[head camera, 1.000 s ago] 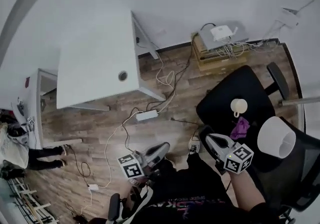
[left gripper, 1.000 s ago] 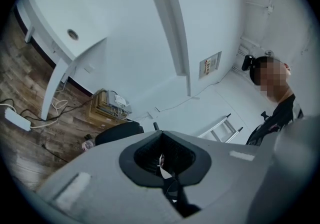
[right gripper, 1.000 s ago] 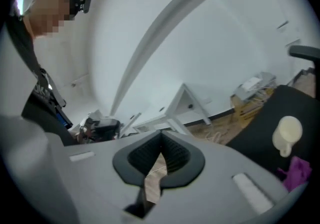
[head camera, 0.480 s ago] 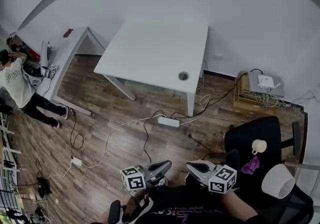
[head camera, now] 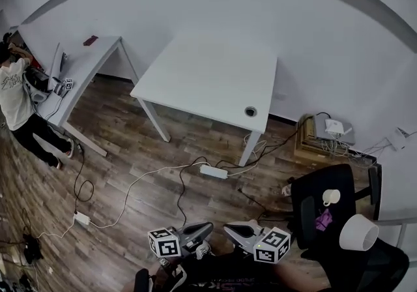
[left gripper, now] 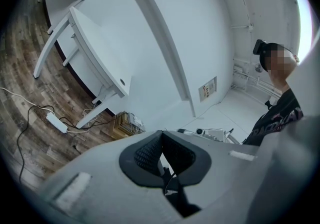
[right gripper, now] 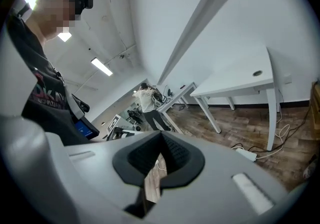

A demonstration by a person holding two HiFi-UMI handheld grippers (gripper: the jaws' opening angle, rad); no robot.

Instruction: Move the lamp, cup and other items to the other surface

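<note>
Head view: cup [head camera: 331,197] and lamp [head camera: 358,233] are seen on the black chair [head camera: 309,212], well apart from the white bench [head camera: 208,79].
Left gripper view: left claw [left gripper: 161,133] is closed, nothing gripped.
Right gripper view: right claw [right gripper: 161,133] is closed, nothing gripped.

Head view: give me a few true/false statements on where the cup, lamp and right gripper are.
1. The cup sits on the black chair. True.
2. A power strip lies on the floor near a leg of the white table. True.
3. The lamp stands on the white table. False: it is at the chair, near the cup.
4. The right gripper holds the cup. False: its jaws are shut with nothing between them, well apart from the cup.
</note>
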